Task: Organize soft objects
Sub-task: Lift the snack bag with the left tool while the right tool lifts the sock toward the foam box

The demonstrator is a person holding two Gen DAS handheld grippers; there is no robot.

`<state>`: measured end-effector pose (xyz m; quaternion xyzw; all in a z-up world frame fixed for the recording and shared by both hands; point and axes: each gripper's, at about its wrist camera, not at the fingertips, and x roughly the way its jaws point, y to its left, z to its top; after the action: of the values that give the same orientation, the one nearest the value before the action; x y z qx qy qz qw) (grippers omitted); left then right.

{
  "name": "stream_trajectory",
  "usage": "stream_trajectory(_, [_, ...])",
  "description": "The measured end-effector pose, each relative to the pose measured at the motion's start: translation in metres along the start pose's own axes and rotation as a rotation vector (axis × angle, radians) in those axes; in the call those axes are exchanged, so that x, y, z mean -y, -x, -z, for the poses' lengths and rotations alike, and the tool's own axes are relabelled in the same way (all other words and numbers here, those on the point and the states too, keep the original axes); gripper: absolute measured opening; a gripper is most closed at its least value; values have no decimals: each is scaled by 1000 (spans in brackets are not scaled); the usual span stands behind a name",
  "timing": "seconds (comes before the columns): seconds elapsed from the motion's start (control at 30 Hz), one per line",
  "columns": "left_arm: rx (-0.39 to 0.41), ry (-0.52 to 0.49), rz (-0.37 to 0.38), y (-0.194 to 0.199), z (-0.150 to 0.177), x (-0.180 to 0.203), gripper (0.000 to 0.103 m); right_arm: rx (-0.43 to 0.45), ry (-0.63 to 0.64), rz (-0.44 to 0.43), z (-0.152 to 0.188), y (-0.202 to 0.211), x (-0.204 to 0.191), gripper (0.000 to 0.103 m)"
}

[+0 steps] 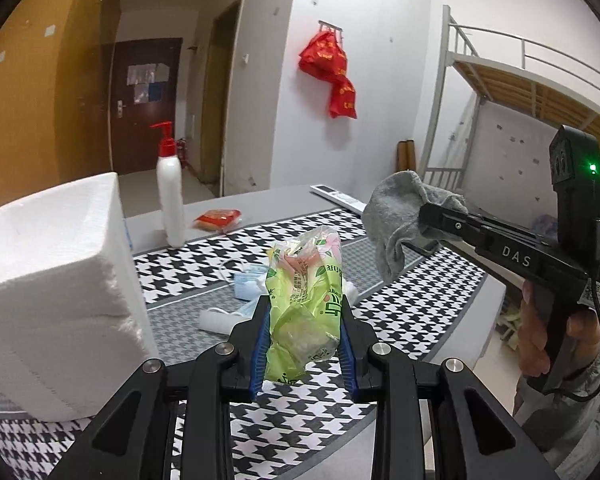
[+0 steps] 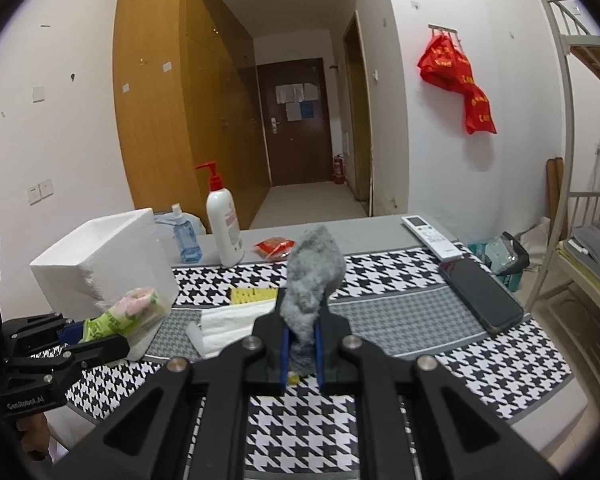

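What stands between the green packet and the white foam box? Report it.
Nothing visible does. The left gripper is shut on the green packet, held up above the houndstooth cloth, and the white foam box sits right beside it. The right gripper, gripping the grey cloth, is off to the side.

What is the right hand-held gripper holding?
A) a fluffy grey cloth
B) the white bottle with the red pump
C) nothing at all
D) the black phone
A: the right hand-held gripper is shut on the fluffy grey cloth, which sticks up from between its blue pads, lifted off the table; the other camera shows the same cloth bunched at its tip.
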<state>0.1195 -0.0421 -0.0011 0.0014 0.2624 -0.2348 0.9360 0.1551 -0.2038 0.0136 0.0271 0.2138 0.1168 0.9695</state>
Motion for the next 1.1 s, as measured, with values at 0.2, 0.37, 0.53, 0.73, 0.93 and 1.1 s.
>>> stream_trajectory(0.2, [23,8,-35,11,-3,-7,32,12,27,-32,-6,-1,-13,13])
stream_trajectory(0.37, [38,21,-56,17,-5,-12,32,25,37,-42,-12,2,-19,13])
stream_trajectory(0.53, [55,31,-68,22,-7,-16,32,33,38,-53,-13,2,-24,13])
stream_trajectory(0.73, [81,25,-93,31,-13,-19,32,38,57,-60,-16,4,-30,13])
stream_trajectory(0.93, [105,23,-118,39,-17,-24,32,53,71,-63,-22,7,-35,13])
stream_trajectory(1.1, [106,17,-153,43,-19,-26,32,54,68,-78,-26,6,-37,13])
